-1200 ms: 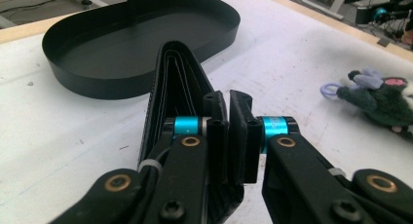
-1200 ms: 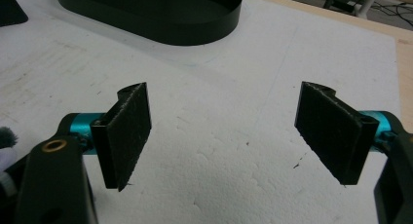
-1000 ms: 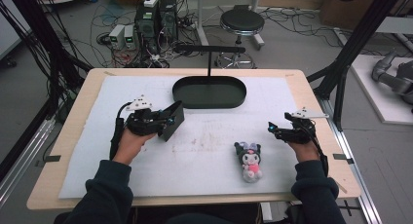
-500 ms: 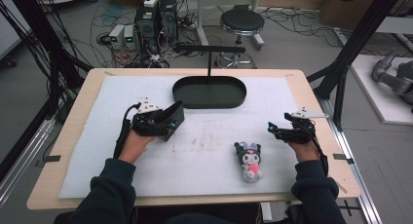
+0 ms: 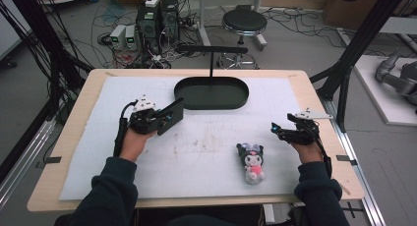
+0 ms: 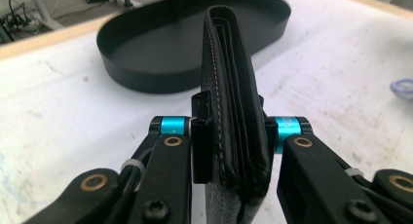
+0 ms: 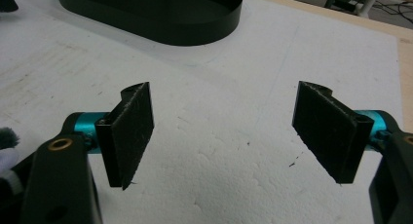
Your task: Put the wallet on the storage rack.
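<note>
My left gripper [image 5: 162, 120] is shut on a black leather wallet [image 5: 170, 116], held on edge above the white mat, left of centre. In the left gripper view the wallet [image 6: 234, 112] stands clamped between both pads, pointing at the black oval tray [image 6: 160, 48]. Over the mat's right side my right gripper [image 5: 278, 131] is open, and its pads [image 7: 131, 131] stand wide apart with nothing between them. A small plush toy [image 5: 252, 162] with black ears and a pink body lies on the mat, just left of the right hand.
The black oval tray [image 5: 212, 94] sits at the back centre of the table, with a black T-shaped stand [image 5: 211, 51] behind it. A white foam mat [image 5: 206, 137] covers most of the wooden table [image 5: 319, 108]. A stool, cables and electronics lie on the floor beyond.
My left gripper has carried the wallet a little forward and to the right, toward the tray. The right gripper and the plush toy have stayed where they were.
</note>
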The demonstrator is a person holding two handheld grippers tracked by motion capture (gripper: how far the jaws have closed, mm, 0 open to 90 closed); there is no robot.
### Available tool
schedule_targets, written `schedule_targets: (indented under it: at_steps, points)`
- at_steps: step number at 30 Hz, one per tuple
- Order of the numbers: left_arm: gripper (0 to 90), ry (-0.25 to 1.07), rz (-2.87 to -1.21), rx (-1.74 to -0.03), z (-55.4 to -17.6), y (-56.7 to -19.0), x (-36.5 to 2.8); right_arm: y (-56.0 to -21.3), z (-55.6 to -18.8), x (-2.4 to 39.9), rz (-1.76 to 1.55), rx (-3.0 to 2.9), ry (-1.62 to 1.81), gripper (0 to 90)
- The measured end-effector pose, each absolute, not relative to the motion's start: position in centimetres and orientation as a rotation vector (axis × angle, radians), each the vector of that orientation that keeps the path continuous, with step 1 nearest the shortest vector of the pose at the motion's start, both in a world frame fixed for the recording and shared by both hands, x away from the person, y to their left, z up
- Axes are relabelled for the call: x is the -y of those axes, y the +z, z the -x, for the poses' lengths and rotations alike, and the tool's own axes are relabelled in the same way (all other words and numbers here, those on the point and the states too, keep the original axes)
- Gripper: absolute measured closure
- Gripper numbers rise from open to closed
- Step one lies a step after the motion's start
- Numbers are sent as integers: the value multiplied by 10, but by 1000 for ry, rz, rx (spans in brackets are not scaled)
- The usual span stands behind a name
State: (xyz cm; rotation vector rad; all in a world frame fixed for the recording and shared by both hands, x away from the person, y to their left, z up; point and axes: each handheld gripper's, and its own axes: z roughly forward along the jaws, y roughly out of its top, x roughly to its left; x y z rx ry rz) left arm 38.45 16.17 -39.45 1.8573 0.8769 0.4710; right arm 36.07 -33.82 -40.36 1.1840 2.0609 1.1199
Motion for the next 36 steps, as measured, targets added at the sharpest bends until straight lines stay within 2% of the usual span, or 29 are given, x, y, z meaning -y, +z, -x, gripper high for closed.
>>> schedule_targets:
  at_steps: [8, 15, 18, 30, 36]
  points:
    - [760, 469, -1806, -805, -404, -360, -153, -403, -360, 338, -1180, -2056, 1122, 234]
    - [758, 486, -1785, -652, -439, -336, -138, -403, -360, 339, -1181, -2053, 1132, 234]
    - [756, 457, -1785, -651, -456, -332, -130, -402, -360, 340, -1184, -2047, 1140, 234]
    - [754, 393, -1844, -696, -510, -361, -105, -401, -356, 340, -1185, -2044, 1151, 234]
    - [754, 386, -1773, -795, -534, -381, -106, -402, -357, 338, -1184, -2050, 1155, 234]
